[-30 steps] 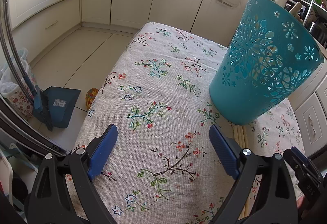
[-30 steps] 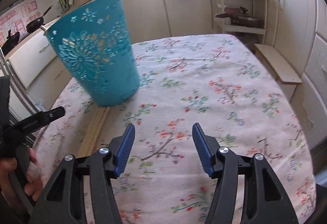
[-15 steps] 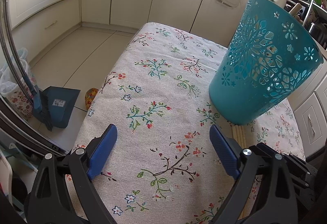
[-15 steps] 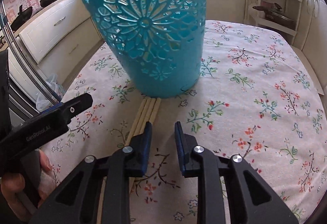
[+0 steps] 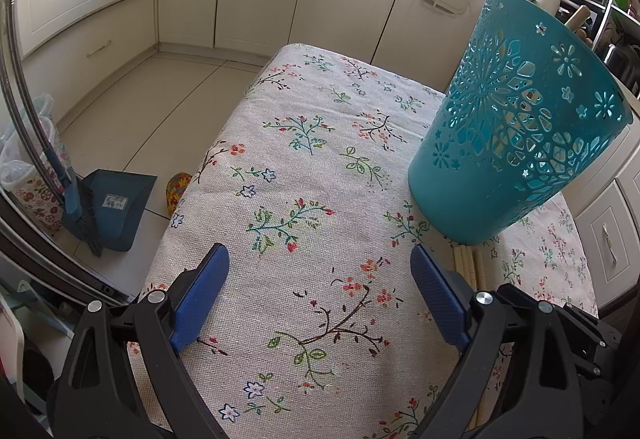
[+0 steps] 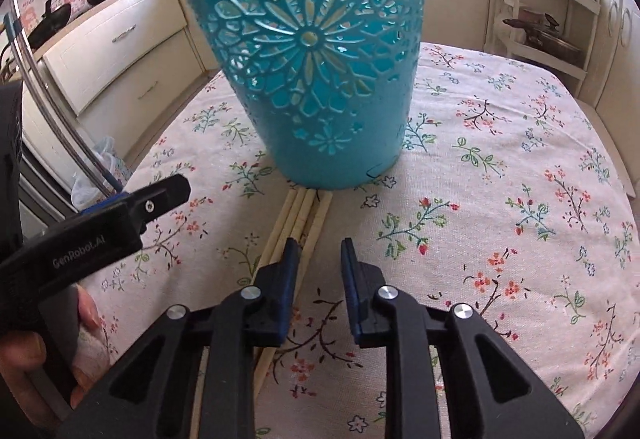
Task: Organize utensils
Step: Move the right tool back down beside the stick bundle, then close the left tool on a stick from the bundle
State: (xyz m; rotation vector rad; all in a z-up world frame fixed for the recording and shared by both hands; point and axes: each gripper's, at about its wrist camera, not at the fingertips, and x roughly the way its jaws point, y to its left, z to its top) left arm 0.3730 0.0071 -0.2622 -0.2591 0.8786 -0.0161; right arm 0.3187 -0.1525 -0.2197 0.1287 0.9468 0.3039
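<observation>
Cream kitchen cabinets ring a table (image 5: 280, 143) draped in coarse woven cloth printed with small flower sprigs. Nearest, the right claw (image 6: 316, 257) hovers low with its ribbed blue pads narrowly parted, gripping nothing, the left pad over a bundle of pale wooden chopsticks (image 6: 298, 215) lying flat. Beside it, the left claw (image 5: 320, 295) gapes wide over bare cloth; its black body reads "GenRobot.AI". Beyond, the chopstick tips reach a teal plastic basket (image 6: 316, 51) with pierced floral cut-outs.
</observation>
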